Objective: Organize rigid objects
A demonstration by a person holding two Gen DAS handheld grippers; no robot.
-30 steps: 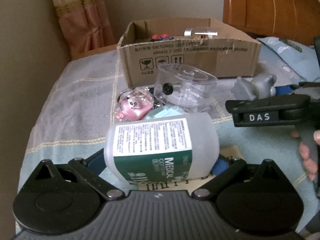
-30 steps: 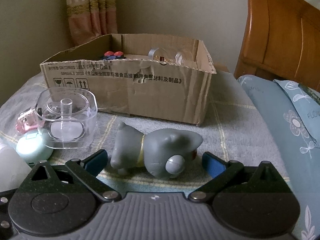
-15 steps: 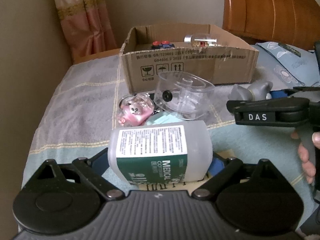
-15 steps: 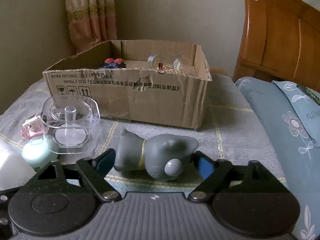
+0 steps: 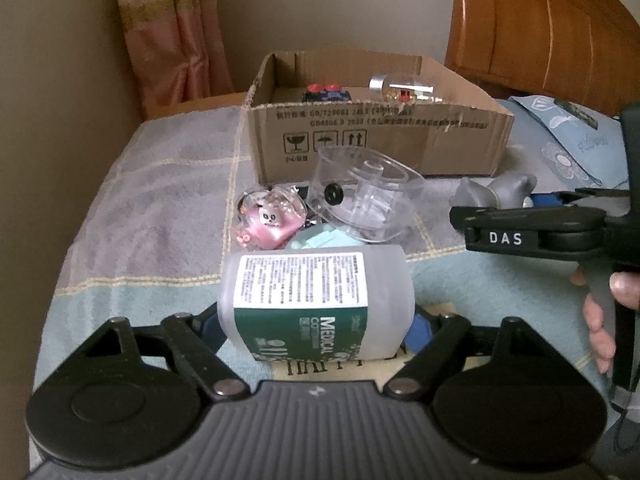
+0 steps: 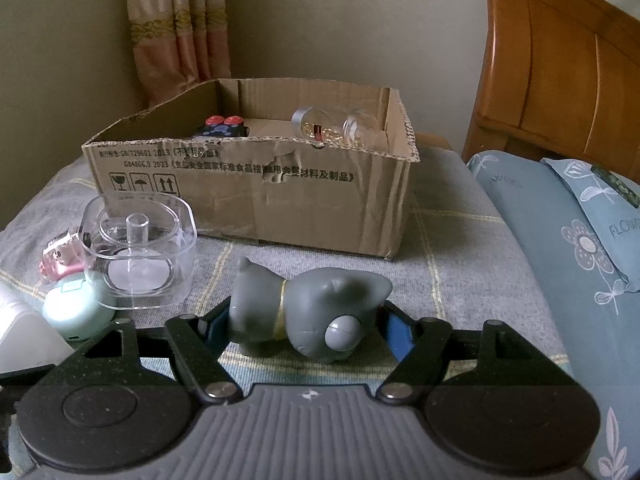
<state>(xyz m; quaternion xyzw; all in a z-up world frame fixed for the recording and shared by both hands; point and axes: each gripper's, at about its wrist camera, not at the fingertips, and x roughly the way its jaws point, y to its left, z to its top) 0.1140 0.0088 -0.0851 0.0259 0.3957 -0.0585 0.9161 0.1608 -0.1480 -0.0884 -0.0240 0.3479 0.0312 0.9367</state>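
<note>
A: Grippers first. State of the left gripper point(image 5: 316, 324)?

B: Jaws have just been closing; the blue pads now press both sides of the frosted plastic bottle with green-and-white medical label point(image 5: 316, 300), which lies on its side. Clenched on the bottle.

A: Right gripper point(image 6: 304, 322)?

B: Jaws have likewise been closing. The grey moulded animal figurine with yellow collar band point(image 6: 308, 312) lies on its side between the blue-padded fingers point(image 6: 396, 332); both pads sit against it. Grasping the figurine.

A: Landmark for the list?

B: Open brown cardboard box with printed black text point(image 6: 256, 200), standing on the checked grey-and-blue bedspread point(image 6: 460, 248).

A: Contents of the box?

B: Dark item with two red round knobs point(image 6: 224, 126) toward its left; clear glass bottle with silver cap point(image 6: 320, 128), lying down, toward its right.

A: Items outside it?

B: All in front of the box. Clear plastic tub with central post point(image 6: 140, 256), just in front of the left end. Pink-and-clear keychain charm with small animal face point(image 5: 268, 220), left of the tub. Pale mint rounded case point(image 6: 74, 308), nearer the camera, touching the tub. Figurine in front of the box's middle; bottle furthest forward on the left.

A: Anything else?

B: Hand point(image 5: 600, 316) holding the right gripper's handle, seen from the left wrist. Blue floral pillow point(image 6: 580, 240) and wooden headboard point(image 6: 560, 60) right of the box; pink curtain point(image 6: 176, 32) behind it.
</note>
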